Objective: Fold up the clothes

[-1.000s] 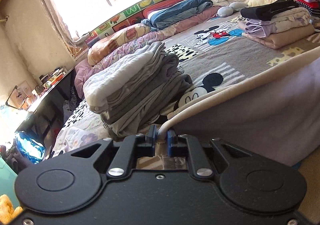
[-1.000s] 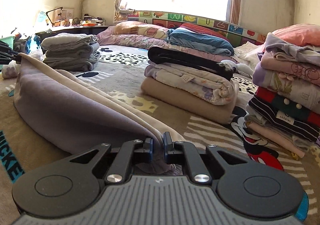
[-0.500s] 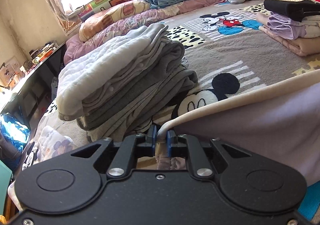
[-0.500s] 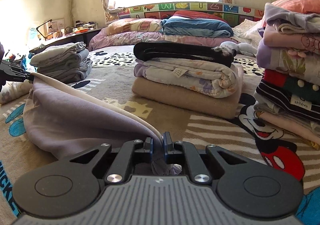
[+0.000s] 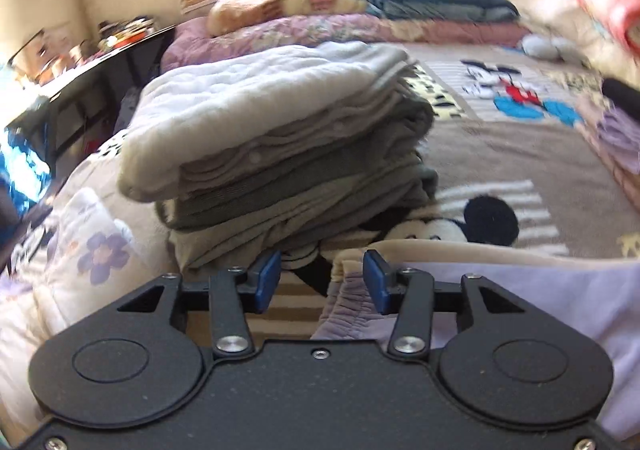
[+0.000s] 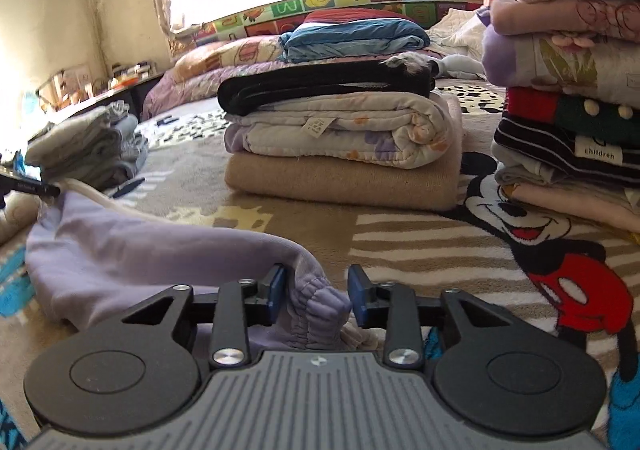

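Left wrist view: our left gripper (image 5: pixel 320 282), jaws opening, pads clear of the lilac garment (image 5: pixel 520 302) at lower right; grey folded stack (image 5: pixel 280 154) at centre.

Right wrist view: our right gripper (image 6: pixel 316 294), jaws opening; the garment's gathered cuff (image 6: pixel 320 302) lies loose between them, bottom centre.

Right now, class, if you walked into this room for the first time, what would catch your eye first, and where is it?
Probably the lavender garment lying on the cartoon-mouse blanket, stretched between the left gripper and the right gripper, whose jaws are opening with its ends between them. Behind stand folded stacks: a grey pile on the left and a tall colourful stack on the right.
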Available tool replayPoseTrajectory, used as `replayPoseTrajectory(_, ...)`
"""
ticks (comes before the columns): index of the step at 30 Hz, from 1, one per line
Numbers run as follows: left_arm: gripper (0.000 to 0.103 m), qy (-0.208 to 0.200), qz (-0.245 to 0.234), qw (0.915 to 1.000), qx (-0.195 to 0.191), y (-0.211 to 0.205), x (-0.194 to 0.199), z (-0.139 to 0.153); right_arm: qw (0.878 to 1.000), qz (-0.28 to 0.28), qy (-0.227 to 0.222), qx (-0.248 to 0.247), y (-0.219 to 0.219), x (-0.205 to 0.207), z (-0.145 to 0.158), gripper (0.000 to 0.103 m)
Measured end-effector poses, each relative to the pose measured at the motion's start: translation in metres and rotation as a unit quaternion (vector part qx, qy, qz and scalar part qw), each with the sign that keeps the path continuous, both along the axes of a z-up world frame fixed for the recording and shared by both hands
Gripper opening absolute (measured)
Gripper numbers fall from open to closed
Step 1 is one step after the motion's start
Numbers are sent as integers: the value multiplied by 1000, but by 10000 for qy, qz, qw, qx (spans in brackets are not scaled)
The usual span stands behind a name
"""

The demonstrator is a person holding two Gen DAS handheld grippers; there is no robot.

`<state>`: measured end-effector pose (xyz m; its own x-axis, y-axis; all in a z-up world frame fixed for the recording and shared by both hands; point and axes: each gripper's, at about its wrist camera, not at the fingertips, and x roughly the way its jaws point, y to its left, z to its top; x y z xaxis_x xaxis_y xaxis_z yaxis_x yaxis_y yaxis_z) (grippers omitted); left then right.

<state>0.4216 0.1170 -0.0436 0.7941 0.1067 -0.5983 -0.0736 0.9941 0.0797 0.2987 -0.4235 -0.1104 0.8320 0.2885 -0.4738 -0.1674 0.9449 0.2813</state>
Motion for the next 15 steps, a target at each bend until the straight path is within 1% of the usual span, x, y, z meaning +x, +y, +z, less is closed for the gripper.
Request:
replayPoseTrajectory(2, 45, -138, 287, 9983, -495, 15, -11, 1, 9995, -129, -128, 264, -7, -4, 4, 51)
replayPoseTrajectory(4, 45, -185, 399, 9936, -1040, 27, -21, -2, 9992, -183, -180, 301, -9, -7, 8, 55)
replayPoseTrajectory(5, 45, -158, 431, 9911, -1249, 29, -24, -6, 9992, -179, -173, 312, -10, -9, 9, 56)
replayPoseTrajectory(6, 45, -115, 443, 9896, -1364, 29, -25, -11, 9992, -136, -137, 348, -10, -10, 8, 57)
replayPoseTrajectory(9, 45, 46, 493, 9890, -1391, 24, -20, -29, 9990, 14, 86, 437, -5, -8, 1, 61)
replayPoseTrajectory(10, 45, 75, 483, 9876, -1490, 24, -18, -35, 9989, 50, 193, 419, -2, -5, -3, 61)
replayPoseTrajectory(12, 20, -16, 446, 9891, -1400, 18, -20, -36, 9992, 67, 277, 289, 4, -3, -8, 61)
replayPoseTrajectory(13, 17, -115, 442, 9921, -1170, 13, -23, -30, 9993, 70, 308, 216, 7, -3, -11, 61)
replayPoseTrajectory(15, 16, -380, 387, 9951, -830, 5, -36, -11, 9995, -12, 319, 51, 8, -3, -12, 54)
